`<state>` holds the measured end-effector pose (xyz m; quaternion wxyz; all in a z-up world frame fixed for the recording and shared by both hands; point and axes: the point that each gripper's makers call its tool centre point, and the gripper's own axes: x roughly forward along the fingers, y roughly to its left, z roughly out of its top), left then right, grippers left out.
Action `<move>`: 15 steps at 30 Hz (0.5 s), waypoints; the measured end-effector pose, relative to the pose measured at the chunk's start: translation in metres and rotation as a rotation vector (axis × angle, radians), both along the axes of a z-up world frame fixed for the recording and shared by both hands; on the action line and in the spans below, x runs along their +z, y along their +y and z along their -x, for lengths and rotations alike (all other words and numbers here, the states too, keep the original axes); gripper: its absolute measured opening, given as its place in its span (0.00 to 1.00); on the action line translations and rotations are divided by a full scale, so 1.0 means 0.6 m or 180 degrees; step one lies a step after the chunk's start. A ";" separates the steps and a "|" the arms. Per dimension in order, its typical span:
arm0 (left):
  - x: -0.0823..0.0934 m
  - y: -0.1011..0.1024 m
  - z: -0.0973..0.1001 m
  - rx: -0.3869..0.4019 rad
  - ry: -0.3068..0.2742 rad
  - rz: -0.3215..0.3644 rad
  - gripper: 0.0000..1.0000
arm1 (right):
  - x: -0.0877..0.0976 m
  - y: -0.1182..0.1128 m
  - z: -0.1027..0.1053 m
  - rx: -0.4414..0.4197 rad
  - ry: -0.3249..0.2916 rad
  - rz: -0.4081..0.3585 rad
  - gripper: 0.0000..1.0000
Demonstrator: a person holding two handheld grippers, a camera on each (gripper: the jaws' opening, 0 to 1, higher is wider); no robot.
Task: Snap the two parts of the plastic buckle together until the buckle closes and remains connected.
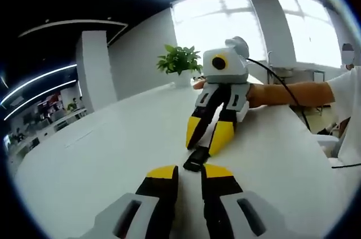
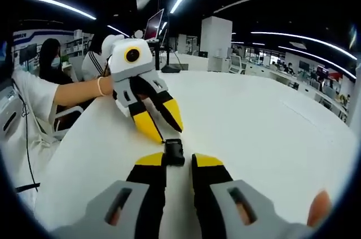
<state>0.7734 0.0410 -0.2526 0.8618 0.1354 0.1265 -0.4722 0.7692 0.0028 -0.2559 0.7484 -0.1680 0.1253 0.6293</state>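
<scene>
Currently both tongs are meeting nose to nose over the white surface (image 1: 84, 154), well in from its edges, with the black plastic buckle (image 1: 196, 160) lying between their yellow tips. Left tongs (image 1: 189, 171) are standing slightly spread; right tongs (image 2: 177, 160) are likewise parted, the buckle (image 2: 173, 151) sitting at their gap. Whether either is pinching it, I cannot tell. Judging the step: aligning the halves; next, pressing them straight together until they latch.
</scene>
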 end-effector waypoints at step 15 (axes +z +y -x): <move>0.000 0.007 -0.085 0.0363 0.0012 -0.0198 0.15 | -0.008 0.012 -0.106 -0.0507 0.0072 0.0064 0.17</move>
